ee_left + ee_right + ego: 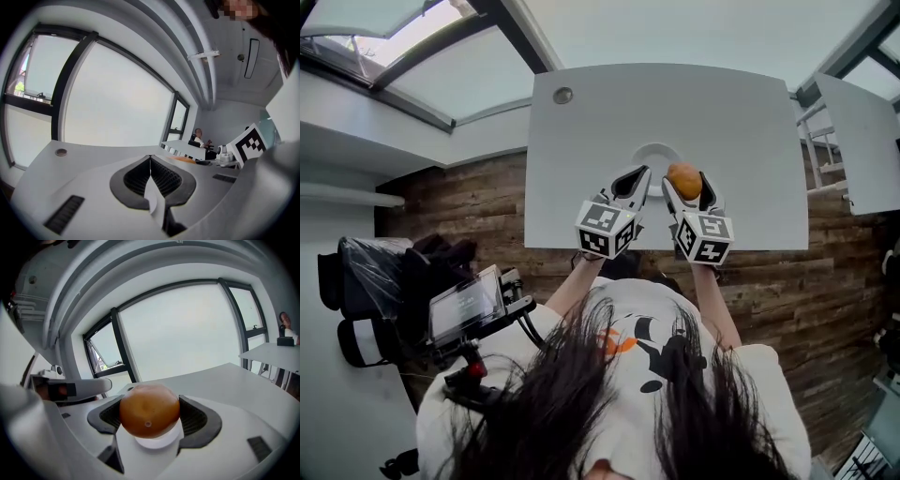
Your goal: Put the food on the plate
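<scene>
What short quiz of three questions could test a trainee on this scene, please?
1. True or false: the left gripper has its jaws wide apart.
2. What does the right gripper hold? A) a banana B) an orange C) nothing
3. Fill in: the plate lies on the white ____.
Key: 1 false; 2 B; 3 table.

Two grippers held side by side

Both bare arms reach forward, the left arm [577, 287] and the right arm [713, 302]. The left gripper [636, 178] has its jaws pressed together. The right gripper [685, 186] is just beside it, and its jaws squeeze an orange fruit [149, 409] from both sides.
</scene>
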